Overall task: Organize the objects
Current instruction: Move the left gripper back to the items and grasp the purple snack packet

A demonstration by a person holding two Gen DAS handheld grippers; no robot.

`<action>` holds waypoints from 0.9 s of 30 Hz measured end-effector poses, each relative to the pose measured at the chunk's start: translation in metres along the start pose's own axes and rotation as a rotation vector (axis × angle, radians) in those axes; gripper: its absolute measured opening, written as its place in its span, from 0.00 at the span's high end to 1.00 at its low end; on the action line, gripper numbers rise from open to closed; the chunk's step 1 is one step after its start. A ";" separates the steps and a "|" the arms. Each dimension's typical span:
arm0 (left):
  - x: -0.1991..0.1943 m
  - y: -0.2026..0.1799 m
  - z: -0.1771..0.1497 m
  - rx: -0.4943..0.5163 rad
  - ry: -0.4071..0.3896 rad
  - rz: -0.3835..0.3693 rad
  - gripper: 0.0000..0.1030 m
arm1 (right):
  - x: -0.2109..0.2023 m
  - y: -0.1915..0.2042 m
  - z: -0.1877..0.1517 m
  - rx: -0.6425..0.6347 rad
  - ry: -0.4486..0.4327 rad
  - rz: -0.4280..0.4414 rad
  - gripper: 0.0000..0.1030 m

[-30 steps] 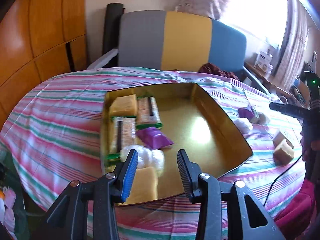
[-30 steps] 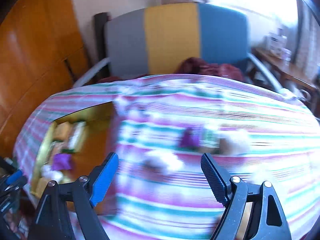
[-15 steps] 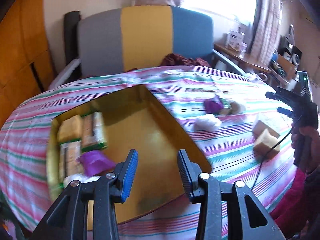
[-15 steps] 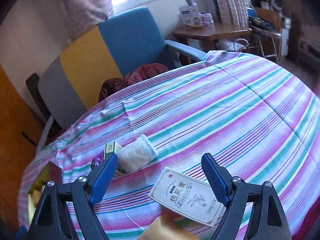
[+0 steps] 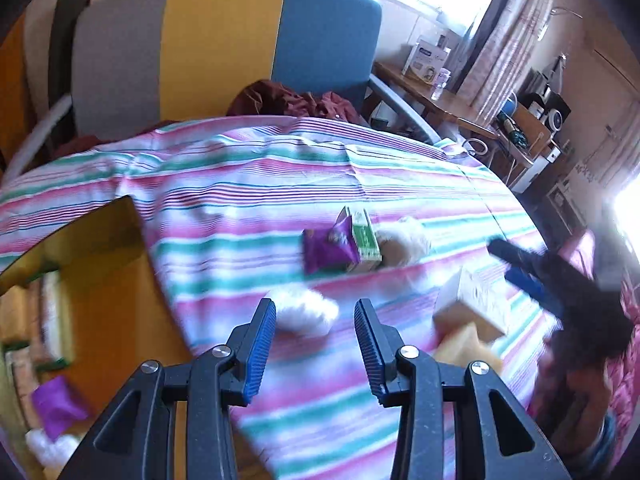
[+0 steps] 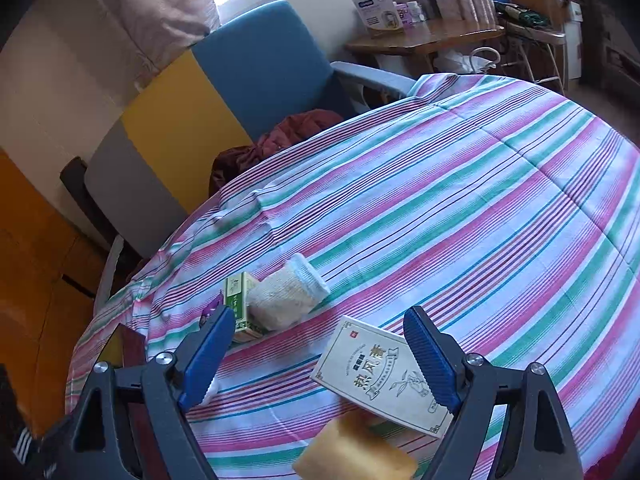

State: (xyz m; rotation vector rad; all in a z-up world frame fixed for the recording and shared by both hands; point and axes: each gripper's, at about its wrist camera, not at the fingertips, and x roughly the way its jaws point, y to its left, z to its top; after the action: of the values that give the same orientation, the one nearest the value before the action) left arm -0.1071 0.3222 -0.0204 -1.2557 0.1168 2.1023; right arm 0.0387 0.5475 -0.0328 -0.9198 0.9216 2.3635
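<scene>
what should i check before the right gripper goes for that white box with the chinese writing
1. Right gripper open: ok, jaws spread wide with nothing between them.
2. White box lined up between the fingers: ok in the right wrist view, though it lies at an angle to them.
3. Box free to lift: not ok, the yellow sponge block overlaps its near corner.
4. Left gripper out of the way: ok, open and pointed at the white cotton wad.
5. Room in the gold tray: cannot tell, mostly out of frame and blurred.
6. Neighbours clear: ok, the green box and gauze roll sit apart from it.
</scene>
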 end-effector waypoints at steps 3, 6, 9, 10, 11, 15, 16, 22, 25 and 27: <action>0.030 0.000 0.015 -0.051 0.048 -0.041 0.60 | 0.000 0.002 -0.001 -0.010 0.006 0.010 0.16; 0.059 0.004 0.028 -0.123 0.090 -0.070 0.60 | 0.001 0.003 -0.001 -0.012 0.012 0.019 0.15; 0.085 0.008 0.039 -0.184 0.123 -0.090 0.60 | 0.005 0.001 0.000 -0.005 0.030 0.027 0.15; 0.093 0.009 0.042 -0.196 0.135 -0.101 0.60 | 0.006 0.001 0.000 -0.002 0.034 0.031 0.15; 0.102 0.010 0.044 -0.213 0.149 -0.101 0.59 | 0.007 0.001 0.000 -0.002 0.038 0.035 0.15; 0.137 0.009 0.048 -0.239 0.215 -0.096 0.56 | 0.008 0.003 0.000 -0.006 0.047 0.040 0.15; 0.140 0.009 0.049 -0.242 0.205 -0.098 0.51 | 0.008 0.002 0.000 -0.004 0.047 0.042 0.15; 0.144 0.012 0.050 -0.228 0.193 -0.105 0.57 | 0.008 0.002 0.001 -0.006 0.042 0.031 0.15; 0.141 0.006 0.048 -0.171 0.175 -0.082 0.61 | 0.008 0.003 0.001 -0.017 0.039 0.027 0.15; 0.138 0.002 0.045 -0.149 0.171 -0.076 0.62 | 0.007 0.004 0.001 -0.025 0.031 0.019 0.15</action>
State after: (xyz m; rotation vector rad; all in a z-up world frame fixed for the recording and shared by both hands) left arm -0.1844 0.4076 -0.1086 -1.5037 -0.0132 1.9664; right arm 0.0310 0.5463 -0.0355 -0.9636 0.9188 2.3884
